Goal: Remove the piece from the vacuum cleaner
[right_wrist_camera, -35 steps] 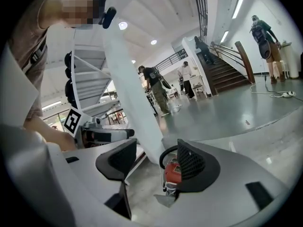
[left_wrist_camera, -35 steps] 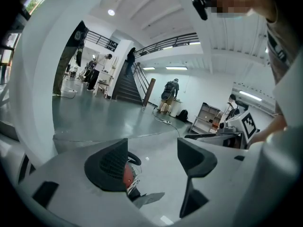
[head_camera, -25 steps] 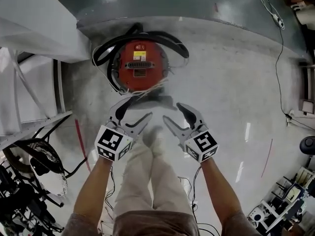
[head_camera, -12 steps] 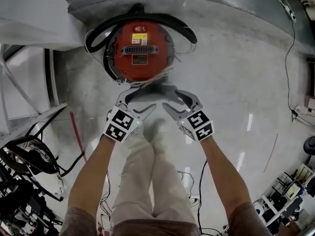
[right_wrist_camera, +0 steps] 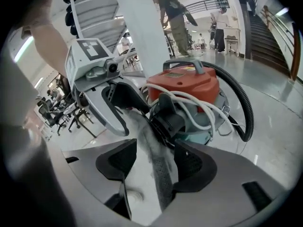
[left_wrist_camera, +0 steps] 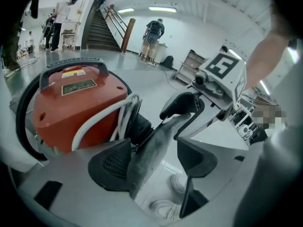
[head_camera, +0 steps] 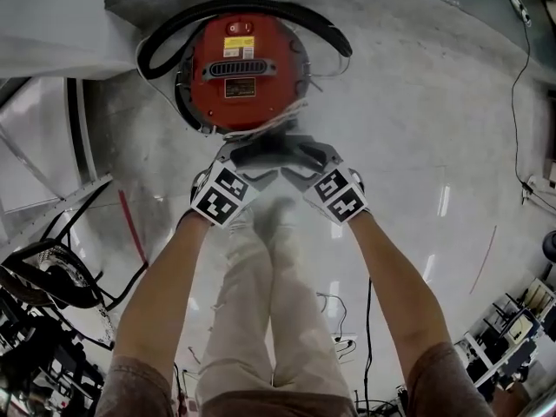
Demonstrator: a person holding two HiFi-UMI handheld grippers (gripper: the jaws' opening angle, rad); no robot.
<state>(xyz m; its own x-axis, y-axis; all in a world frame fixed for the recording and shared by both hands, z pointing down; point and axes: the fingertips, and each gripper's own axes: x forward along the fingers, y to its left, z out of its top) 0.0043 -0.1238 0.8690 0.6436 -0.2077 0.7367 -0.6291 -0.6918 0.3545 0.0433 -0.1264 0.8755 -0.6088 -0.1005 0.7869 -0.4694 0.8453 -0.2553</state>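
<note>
A red vacuum cleaner [head_camera: 246, 69] stands on the floor, with a black hose [head_camera: 261, 7] looped round it and a white cord [right_wrist_camera: 208, 109] on its near side. A flat grey piece [head_camera: 274, 153] juts from a black fitting [right_wrist_camera: 165, 117] at the near side. My left gripper [head_camera: 241, 165] and right gripper [head_camera: 306, 165] meet at this piece from either side. In the left gripper view the grey piece [left_wrist_camera: 156, 145] runs between the jaws of the left gripper [left_wrist_camera: 154, 162], against one pad. In the right gripper view the right gripper [right_wrist_camera: 155, 163] straddles it. Both are open.
A white stair structure [head_camera: 52, 24] and metal rails [head_camera: 78, 155] stand at the left. Black cables and gear [head_camera: 52, 276] lie at the lower left. A thin cable [head_camera: 521, 85] crosses the floor at the right. The person's legs and shoes [head_camera: 269, 224] are right below the grippers.
Both grippers have moved forward toward the vacuum cleaner and closer together, from apart over the shoes to either side of the grey piece. The vacuum cleaner sits nearer in view.
</note>
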